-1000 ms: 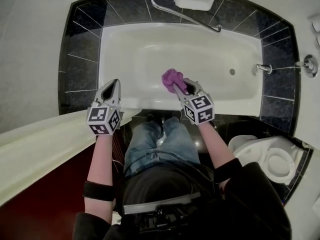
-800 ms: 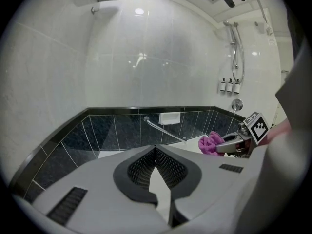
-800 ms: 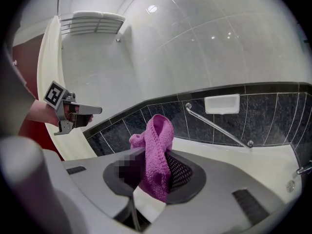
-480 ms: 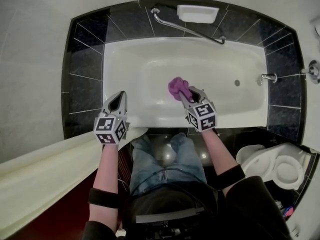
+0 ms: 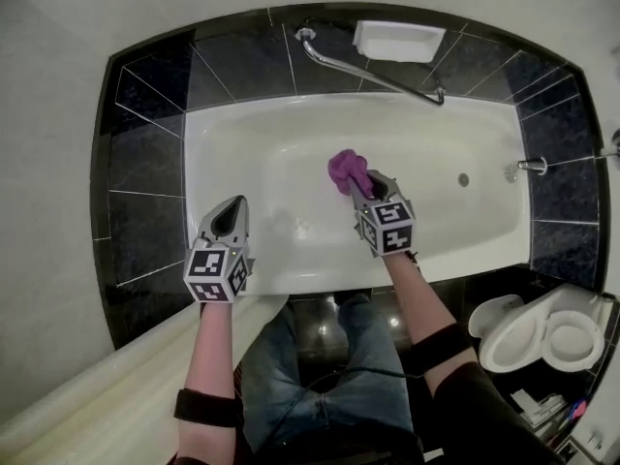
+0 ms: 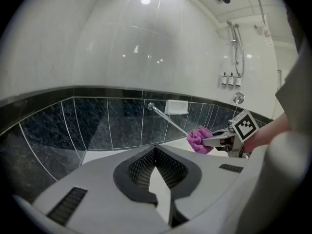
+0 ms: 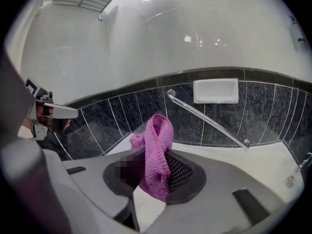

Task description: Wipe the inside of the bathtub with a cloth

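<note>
The white bathtub [image 5: 291,143] fills the middle of the head view, set in black tiles. My right gripper [image 5: 358,188] is shut on a purple cloth [image 5: 346,170], which bunches out beyond the jaws above the tub's floor; whether it touches the floor I cannot tell. In the right gripper view the cloth [image 7: 160,130] loops up between the dark pads of that gripper [image 7: 163,167]. My left gripper [image 5: 234,204] hangs over the tub's near left part, shut with nothing in it; its pads meet at the tip [image 6: 155,149]. The left gripper view also catches the cloth [image 6: 197,139].
A chrome grab bar [image 5: 373,71] and a white soap dish [image 5: 399,40] sit on the far tiled wall. The faucet [image 5: 523,168] and drain [image 5: 463,179] are at the tub's right end. A toilet [image 5: 542,337] stands at right, a pale shower curtain [image 5: 107,395] at lower left.
Both grippers have moved forward and down, from the near rim to inside the tub. The cloth stays clamped in the right gripper; the left gripper stays shut.
</note>
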The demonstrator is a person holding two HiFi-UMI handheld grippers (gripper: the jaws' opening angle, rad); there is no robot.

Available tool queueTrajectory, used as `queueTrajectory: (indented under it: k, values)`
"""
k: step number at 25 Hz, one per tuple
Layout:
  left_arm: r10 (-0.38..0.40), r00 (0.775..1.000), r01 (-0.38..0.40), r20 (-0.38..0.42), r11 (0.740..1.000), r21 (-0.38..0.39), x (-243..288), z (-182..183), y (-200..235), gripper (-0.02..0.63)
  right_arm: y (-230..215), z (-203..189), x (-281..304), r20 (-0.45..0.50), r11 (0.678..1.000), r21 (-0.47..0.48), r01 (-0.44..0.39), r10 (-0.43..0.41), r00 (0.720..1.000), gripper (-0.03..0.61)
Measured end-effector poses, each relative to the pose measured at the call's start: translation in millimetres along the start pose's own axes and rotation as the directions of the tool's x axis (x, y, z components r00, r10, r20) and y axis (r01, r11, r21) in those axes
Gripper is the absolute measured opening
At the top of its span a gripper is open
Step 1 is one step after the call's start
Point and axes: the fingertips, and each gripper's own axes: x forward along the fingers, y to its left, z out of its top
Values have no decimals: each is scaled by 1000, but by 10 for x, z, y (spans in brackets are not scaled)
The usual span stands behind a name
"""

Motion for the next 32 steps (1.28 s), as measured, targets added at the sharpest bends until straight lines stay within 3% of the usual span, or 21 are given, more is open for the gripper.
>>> queueTrajectory:
  k: [9, 19, 27, 32]
  values:
    - [15, 998, -12, 67, 999, -44, 856, -594, 710, -3, -615, -446, 1405, 40, 987, 12, 160, -160, 986, 120]
    - [11, 993, -10, 116, 1000, -4, 2045, -1393, 1234, -2, -1370, -1082, 2729, 95, 959, -5, 283, -281, 955, 120]
    - [-7, 992, 3, 127, 999, 37, 2601, -1975, 1339, -3, -1830, -1434, 3338, 168, 928, 34, 372, -372, 913, 124]
    - [-11, 991, 5, 136, 999, 41, 2815, -2229, 1434, -3, -2165, -1499, 3551, 211, 878, 154, 454, -478, 853, 123]
